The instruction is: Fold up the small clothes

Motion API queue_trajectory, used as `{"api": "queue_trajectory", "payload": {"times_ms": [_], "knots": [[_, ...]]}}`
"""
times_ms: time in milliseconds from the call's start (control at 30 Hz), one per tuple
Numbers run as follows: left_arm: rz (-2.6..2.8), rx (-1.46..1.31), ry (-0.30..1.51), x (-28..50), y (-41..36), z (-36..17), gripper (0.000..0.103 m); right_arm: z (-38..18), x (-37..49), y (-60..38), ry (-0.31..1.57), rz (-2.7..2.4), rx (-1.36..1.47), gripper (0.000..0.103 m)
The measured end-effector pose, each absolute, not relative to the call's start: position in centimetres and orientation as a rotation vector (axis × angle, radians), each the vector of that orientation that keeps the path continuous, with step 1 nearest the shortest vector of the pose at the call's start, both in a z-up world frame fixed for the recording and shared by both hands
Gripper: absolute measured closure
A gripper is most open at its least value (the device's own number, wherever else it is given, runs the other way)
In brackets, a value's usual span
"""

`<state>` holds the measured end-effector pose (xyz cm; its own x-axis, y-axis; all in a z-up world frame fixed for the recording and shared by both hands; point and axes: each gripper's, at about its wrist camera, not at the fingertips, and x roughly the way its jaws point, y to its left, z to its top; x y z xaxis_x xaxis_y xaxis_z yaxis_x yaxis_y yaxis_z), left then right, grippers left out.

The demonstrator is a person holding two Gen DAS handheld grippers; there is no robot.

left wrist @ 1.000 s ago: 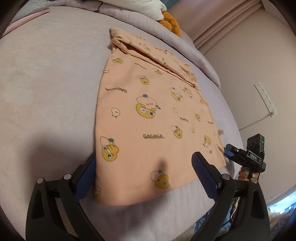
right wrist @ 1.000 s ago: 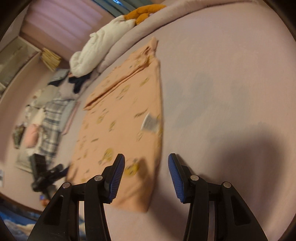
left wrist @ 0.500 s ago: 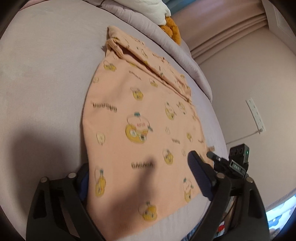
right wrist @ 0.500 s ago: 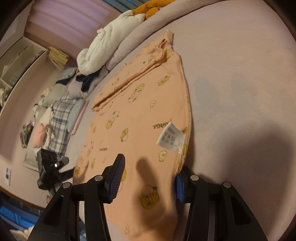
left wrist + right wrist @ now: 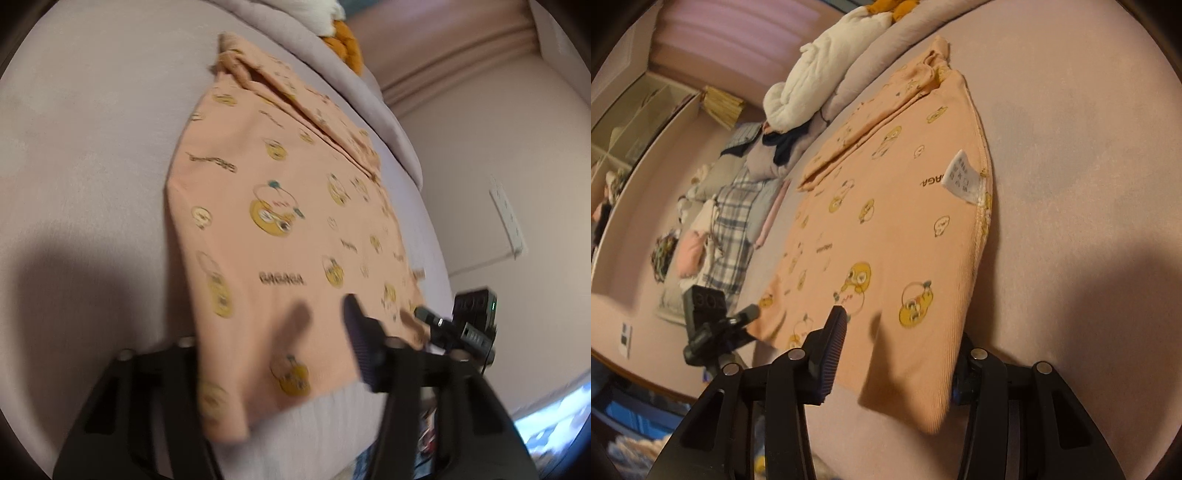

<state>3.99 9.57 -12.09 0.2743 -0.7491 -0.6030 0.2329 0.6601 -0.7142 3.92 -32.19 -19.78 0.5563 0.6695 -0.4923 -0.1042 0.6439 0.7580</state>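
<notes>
Both pairs of fingers straddle the near hem of the peach garment (image 5: 280, 221), one at each near corner. On the left gripper (image 5: 273, 354) the jaws are closing, with the near-left corner of the cloth between them; its left finger is hidden under the fabric, and the blur makes it hard to say whether the pads press yet. On the right gripper (image 5: 897, 354) the jaws are also closing, with the near-right corner draped between them; the right finger sits under the hem, the left finger (image 5: 831, 343) above the cloth.

Printed with yellow cartoon chicks, the garment lies flat on the lilac bedspread (image 5: 92, 147), with its far end already turned over into a band near the pillows (image 5: 820, 74). A white care label (image 5: 962, 177) shows on its right edge.

It looks like thin, ribbed knit: light, limp and not fragile. It should sag between the two holds and drag on the bedspread rather than slide. Pinching at the two near corners, through the stitched hem, is probably the soundest hold, since the doubled edge gives the pads more to bite and keeps the layers together as the near end is carried towards the far one.
</notes>
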Motion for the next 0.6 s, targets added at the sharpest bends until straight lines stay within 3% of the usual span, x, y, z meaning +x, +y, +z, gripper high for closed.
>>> {"api": "queue_trajectory", "payload": {"times_ms": [67, 133, 200, 600], "knots": [[-0.676, -0.582, 1.129, 4.3, 9.9, -12.6, 0.086, -19.8, 4.1, -31.9, 0.87, 0.479, 0.723, 0.07], [-0.64, -0.604, 1.153, 4.4, 10.5, -13.1, 0.099, -19.9, 4.0, -31.9, 0.868, 0.467, 0.716, 0.082], [-0.647, -0.646, 1.157, 4.3, 11.4, -13.1, 0.1, -20.0, 3.9, -31.9, 0.869, 0.456, 0.705, 0.093], [-0.87, -0.81, 1.006, 4.4, 11.2, -8.8, 0.101, -16.1, 4.3, -32.5, 0.677, 0.62, 0.8, 0.095]]}}
